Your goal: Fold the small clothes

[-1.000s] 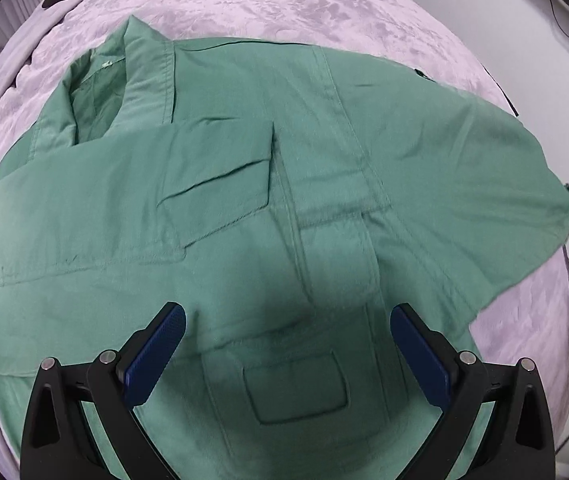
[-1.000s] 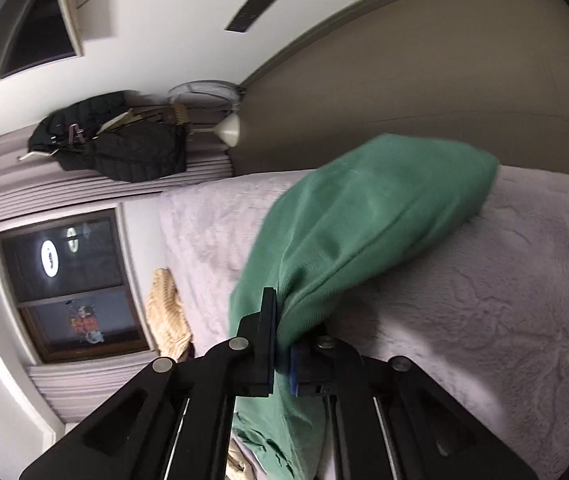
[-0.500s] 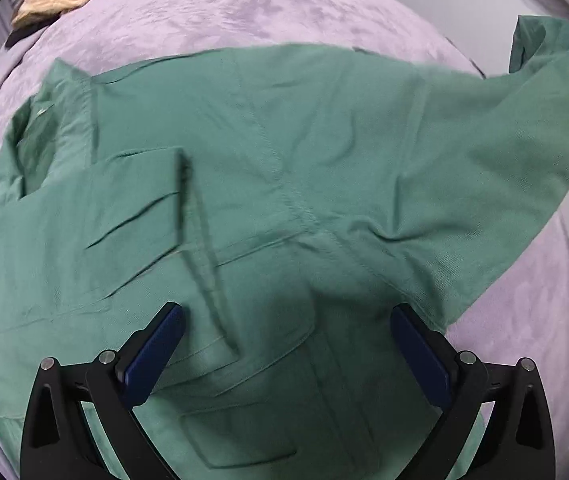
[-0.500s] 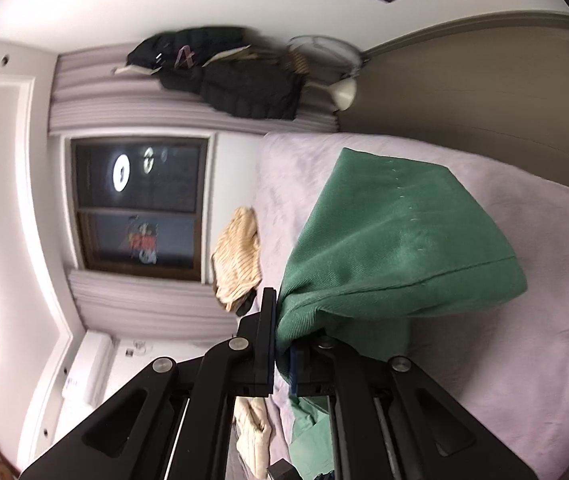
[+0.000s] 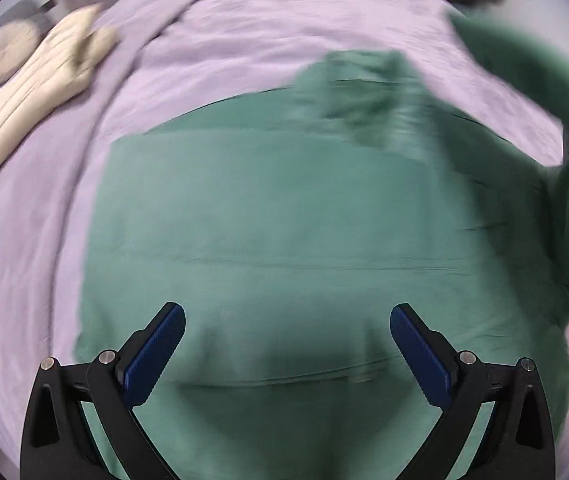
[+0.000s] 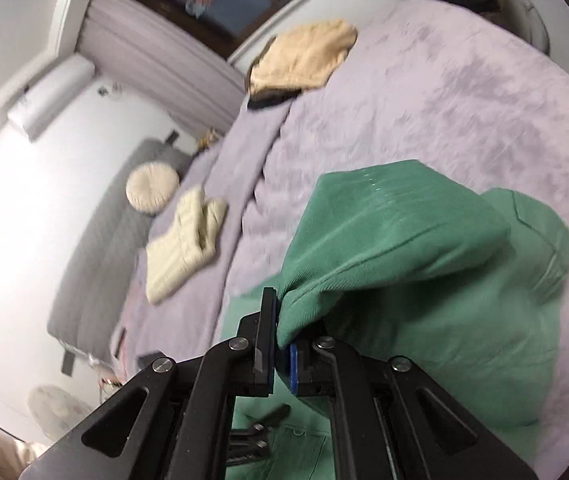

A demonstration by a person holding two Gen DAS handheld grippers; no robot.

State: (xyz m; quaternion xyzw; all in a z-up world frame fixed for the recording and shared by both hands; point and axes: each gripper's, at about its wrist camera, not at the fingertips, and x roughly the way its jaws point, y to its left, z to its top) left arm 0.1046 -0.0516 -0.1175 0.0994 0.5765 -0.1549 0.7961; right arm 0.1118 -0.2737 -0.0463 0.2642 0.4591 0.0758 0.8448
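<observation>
A green shirt (image 5: 284,220) lies spread on the lilac bedspread (image 5: 244,32), blurred by motion. My left gripper (image 5: 287,328) hangs open above its near part, blue pads wide apart and nothing between them. In the right wrist view my right gripper (image 6: 282,344) is shut on a fold of the green shirt (image 6: 396,240), which it holds lifted over the rest of the garment. That raised flap shows in the left wrist view as a dark green band at the upper right. Below the right gripper, the tips of the left gripper (image 6: 264,428) show against the cloth.
A cream knitted garment (image 5: 32,92) lies left of the shirt, with a round cream cushion (image 6: 151,186) beyond it. A yellow-beige garment (image 6: 304,60) rests at the far end of the bed. A grey bench (image 6: 96,248) runs along the bed's left side.
The right gripper has swung the held shirt flap up and across the garment while rolling. The left gripper has shifted along the shirt, so the plain lower part now fills its view.
</observation>
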